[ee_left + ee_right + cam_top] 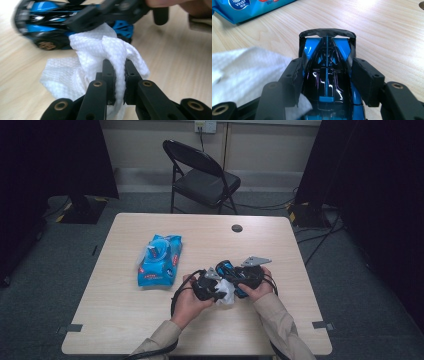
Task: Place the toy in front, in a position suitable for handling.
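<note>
At about nine o'clock on the table (pixel 120 320) lies a blue pack of wet wipes (pixel 160 260), flat, with its flap lifted, well apart from the hands.

Nearer the middle, at roughly six o'clock, the left tongs (pixel 119 75) are clamped together on a bunched white wipe (pixel 100 57); the left gripper view has the cloth pinched between the two black pads, its loose folds spilling out to the left and resting against the side of the toy car (pixel 50 27). In the high view the left tongs (pixel 216 292) and the wipe (pixel 226 296) sit just beside the car's near flank.

Just to the right, the right tongs (pixel 327 75) are clamped on the blue and black toy car (pixel 327 82), one pad against each flank, the rear wing pointing away toward twelve o'clock. The high view puts the car (pixel 229 270) between the two hands, low over the table or resting on it; I cannot tell which.

The step in hand looks like wiping the car down: one hand steadies it, the other brings the cloth to its side. The next move likely calls for dragging the wipe along the bodywork with light pressure while the right tongs keep a firm hold, so the car does not twist out of the pads.
</note>
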`<state>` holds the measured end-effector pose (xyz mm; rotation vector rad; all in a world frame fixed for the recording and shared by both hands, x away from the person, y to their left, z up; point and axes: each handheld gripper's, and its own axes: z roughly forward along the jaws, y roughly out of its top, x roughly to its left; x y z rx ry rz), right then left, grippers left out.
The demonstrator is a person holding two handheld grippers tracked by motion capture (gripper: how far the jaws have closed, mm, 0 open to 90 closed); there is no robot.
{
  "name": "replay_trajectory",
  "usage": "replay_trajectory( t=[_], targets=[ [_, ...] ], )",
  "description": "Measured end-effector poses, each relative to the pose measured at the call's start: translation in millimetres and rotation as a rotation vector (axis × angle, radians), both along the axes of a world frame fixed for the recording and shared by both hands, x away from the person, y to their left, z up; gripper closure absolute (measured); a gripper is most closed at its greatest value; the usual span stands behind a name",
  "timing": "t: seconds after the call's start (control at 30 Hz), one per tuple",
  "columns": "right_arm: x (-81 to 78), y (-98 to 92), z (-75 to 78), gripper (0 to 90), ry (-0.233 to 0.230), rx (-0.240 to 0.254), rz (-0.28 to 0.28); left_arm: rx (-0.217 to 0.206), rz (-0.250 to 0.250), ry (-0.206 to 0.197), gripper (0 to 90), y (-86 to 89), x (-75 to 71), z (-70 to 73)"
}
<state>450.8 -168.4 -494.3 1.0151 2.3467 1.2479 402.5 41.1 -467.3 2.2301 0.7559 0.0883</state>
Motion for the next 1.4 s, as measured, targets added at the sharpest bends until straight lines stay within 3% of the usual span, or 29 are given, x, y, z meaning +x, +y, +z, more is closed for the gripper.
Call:
replay_trajectory(
  t=[0.43,0.53,0.7,1.07,1.4],
  targets=[
    [0.1,0.2,-0.3,43.7,-0.003,0.000,0.000,-0.010,0.150,-0.026,82.8,37.4,34.0,16.1],
    [0.2,0.2,-0.2,43.7,-0.003,-0.001,0.002,-0.015,0.184,-0.026,82.8,38.7,42.4,16.5],
    [0.3,0.1,-0.3,43.7,-0.004,0.000,0.002,0.015,0.221,-0.026,82.8,32.5,55.3,5.7],
    [0.1,0.5,-0.5,43.7,-0.005,0.000,0.001,0.042,0.231,0.019,81.9,10.4,66.4,-22.5],
    [-0.2,0.7,-0.6,43.6,-0.006,-0.002,0.001,0.042,0.203,0.025,82.4,5.7,61.6,-22.6]
  ],
)
